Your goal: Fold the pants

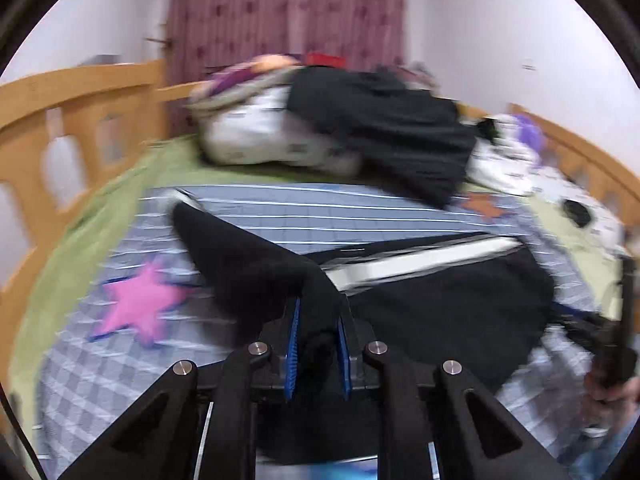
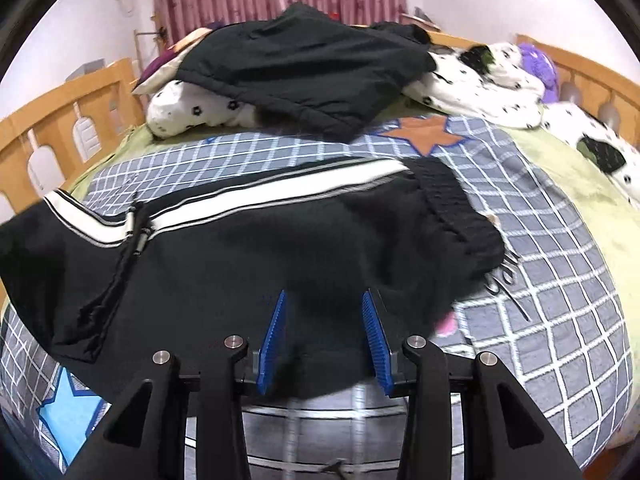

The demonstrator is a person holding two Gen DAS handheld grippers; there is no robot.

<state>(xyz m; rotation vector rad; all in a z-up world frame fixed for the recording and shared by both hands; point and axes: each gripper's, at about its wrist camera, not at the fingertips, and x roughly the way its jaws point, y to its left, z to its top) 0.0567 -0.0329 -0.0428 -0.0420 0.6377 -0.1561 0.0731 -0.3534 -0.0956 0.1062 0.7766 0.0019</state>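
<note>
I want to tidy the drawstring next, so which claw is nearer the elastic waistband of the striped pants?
Right. The right claw straddles the pants' near edge just below the waistband. The left claw pinches black fabric toward the leg end, farther away.

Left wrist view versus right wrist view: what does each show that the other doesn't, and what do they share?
Only the left wrist view shows the pink star on the bedspread, the left gripper shut on black cloth of the pants, and a hand at the right edge. Only the right wrist view shows the waistband, the blue star and the right gripper around the pants' near edge. Both show the white stripe, orange star and bed rail.
</note>
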